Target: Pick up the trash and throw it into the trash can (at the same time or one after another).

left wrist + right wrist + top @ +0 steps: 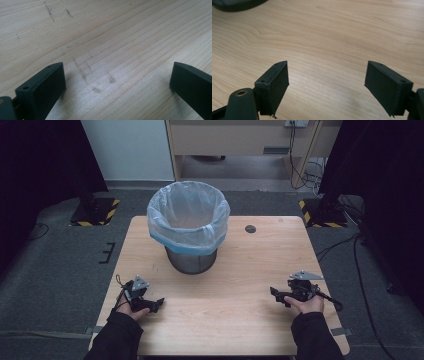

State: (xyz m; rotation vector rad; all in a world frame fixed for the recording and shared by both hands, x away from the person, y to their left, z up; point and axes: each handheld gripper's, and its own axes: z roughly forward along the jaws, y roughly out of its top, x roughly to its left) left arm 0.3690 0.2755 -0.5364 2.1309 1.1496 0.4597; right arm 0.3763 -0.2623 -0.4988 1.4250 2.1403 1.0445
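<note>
Behind both wide-jawed grippers, bin (189,227) stands upright, mouth facing up

A light wooden counter (240,270) is standing on a grey carpeted floor (55,265), its grain running across in pale streaks. Toward the far edge, left of the middle, a mesh waste bin (190,257) lined with a pale blue plastic bag (189,217) is sitting upright on it. A small dark round disc (250,228) is lying to the bin's right near the far edge. Faint grey scuff marks (96,82) are showing on the wood in the left gripper view.
</note>
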